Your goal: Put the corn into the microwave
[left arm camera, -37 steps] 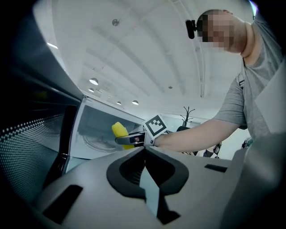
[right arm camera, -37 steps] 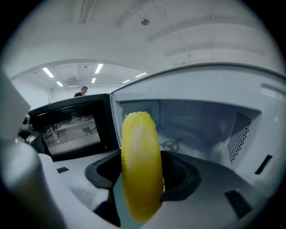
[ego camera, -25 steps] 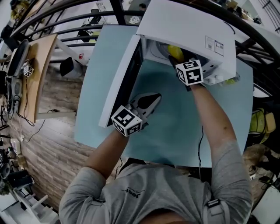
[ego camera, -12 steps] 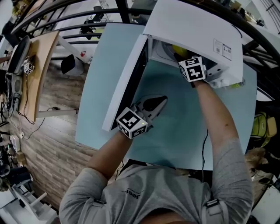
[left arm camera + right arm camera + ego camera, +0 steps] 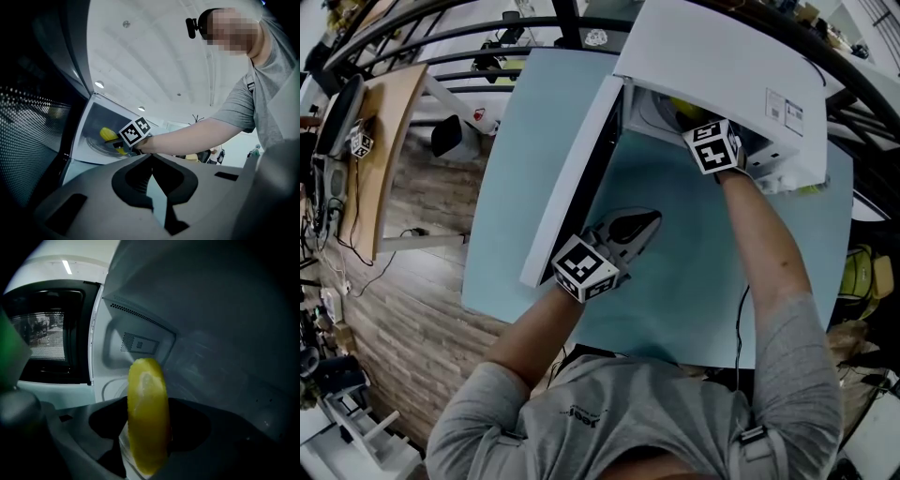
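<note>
corn yellow, oblong, seemingly smooth | right tool clamps it

corn — yellow | microwave — white | table pale blue | floor wood-grain brown

My right gripper is pushed deeper into the microwave than a second ago. Its marker cube has crept up toward the mouth of the cavity and now sits just under the front edge of the top. The corn clamped between its jaws has gone in with it. From above I see only a small patch of yellow under that edge, where a fuller end of the cob showed before. My right forearm stretches further out across the table to reach.
</note>
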`<move>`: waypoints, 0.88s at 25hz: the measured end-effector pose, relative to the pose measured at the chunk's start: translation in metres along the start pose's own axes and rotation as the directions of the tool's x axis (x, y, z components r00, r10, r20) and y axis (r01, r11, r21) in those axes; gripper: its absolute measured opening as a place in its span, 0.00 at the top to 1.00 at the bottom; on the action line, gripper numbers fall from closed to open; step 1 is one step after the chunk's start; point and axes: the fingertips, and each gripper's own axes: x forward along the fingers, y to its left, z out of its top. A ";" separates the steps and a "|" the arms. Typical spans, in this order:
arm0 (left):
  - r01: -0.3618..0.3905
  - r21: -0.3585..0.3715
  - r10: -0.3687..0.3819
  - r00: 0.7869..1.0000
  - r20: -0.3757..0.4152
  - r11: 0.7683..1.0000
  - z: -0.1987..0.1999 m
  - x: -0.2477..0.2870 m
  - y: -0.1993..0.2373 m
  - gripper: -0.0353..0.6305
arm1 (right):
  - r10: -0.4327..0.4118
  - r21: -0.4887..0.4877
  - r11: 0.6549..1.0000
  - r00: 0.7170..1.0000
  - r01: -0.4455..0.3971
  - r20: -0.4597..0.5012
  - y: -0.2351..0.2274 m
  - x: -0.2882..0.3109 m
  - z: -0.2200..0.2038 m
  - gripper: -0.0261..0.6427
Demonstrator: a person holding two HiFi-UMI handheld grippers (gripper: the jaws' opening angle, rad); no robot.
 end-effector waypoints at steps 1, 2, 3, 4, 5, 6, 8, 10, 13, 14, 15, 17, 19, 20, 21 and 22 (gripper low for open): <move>0.002 -0.001 -0.002 1.000 0.001 1.000 0.001 0.000 0.000 0.92 | -0.008 -0.009 1.000 1.000 0.008 -0.003 -0.002 0.001 0.000 0.56; 0.005 -0.001 -0.005 1.000 0.001 1.000 0.002 0.000 -0.001 0.92 | -0.016 -0.019 1.000 1.000 0.016 -0.005 -0.003 0.002 0.001 0.56; 0.007 0.000 -0.007 1.000 0.000 1.000 0.003 -0.001 -0.001 0.92 | -0.024 -0.031 0.999 1.000 0.024 -0.008 -0.005 0.003 0.001 0.56; 0.009 0.000 -0.009 1.000 -0.001 1.000 0.004 -0.001 -0.001 0.92 | -0.031 -0.044 0.999 0.999 0.031 -0.012 -0.006 0.005 0.001 0.56; 0.009 0.001 -0.009 1.000 -0.002 1.000 0.004 -0.001 -0.001 0.92 | -0.037 -0.057 0.998 0.999 0.036 -0.017 -0.007 0.006 0.001 0.56; 0.010 0.001 -0.010 1.000 -0.003 1.000 0.003 -0.001 -0.001 0.92 | -0.043 -0.068 0.997 0.999 0.042 -0.020 -0.008 0.008 0.001 0.56; 0.009 0.003 -0.009 1.000 -0.005 1.000 0.002 -0.002 0.000 0.92 | -0.054 -0.086 0.995 0.998 0.052 -0.025 -0.009 0.010 0.000 0.56; 0.010 0.007 -0.010 1.000 -0.007 1.000 0.001 -0.002 0.000 0.92 | -0.066 -0.108 0.992 0.997 0.062 -0.030 -0.010 0.013 -0.001 0.56; 0.011 0.010 -0.011 1.000 -0.006 1.000 0.001 -0.003 0.000 0.92 | -0.079 -0.144 0.987 0.996 0.073 -0.039 -0.010 0.016 -0.003 0.56; 0.010 0.012 -0.010 1.000 -0.006 1.000 0.001 -0.003 0.000 0.92 | -0.083 -0.151 0.986 0.996 0.076 -0.041 -0.010 0.017 -0.003 0.56; 0.009 0.013 -0.009 1.000 -0.005 1.000 0.001 -0.004 0.001 0.92 | -0.087 -0.154 0.985 0.995 0.080 -0.042 -0.010 0.018 -0.004 0.56; 0.008 0.013 -0.008 1.000 -0.004 1.000 0.001 -0.004 0.001 0.92 | -0.096 -0.155 0.984 0.994 0.088 -0.044 -0.012 0.020 -0.005 0.56; 0.010 0.009 -0.010 1.000 -0.006 1.000 0.000 -0.003 0.001 0.92 | -0.105 -0.161 0.982 0.993 0.097 -0.046 -0.015 0.022 -0.005 0.56; 0.010 0.008 -0.010 1.000 -0.007 1.000 -0.001 -0.003 0.001 0.92 | -0.110 -0.165 0.981 0.993 0.101 -0.046 -0.016 0.022 -0.004 0.56; 0.009 0.008 -0.009 1.000 -0.007 1.000 -0.001 -0.003 0.001 0.92 | -0.113 -0.167 0.980 0.992 0.104 -0.047 -0.017 0.023 -0.004 0.56; 0.009 0.010 -0.009 1.000 -0.007 1.000 -0.002 -0.003 0.001 0.92 | -0.115 -0.168 0.980 0.992 0.105 -0.048 -0.018 0.023 -0.004 0.56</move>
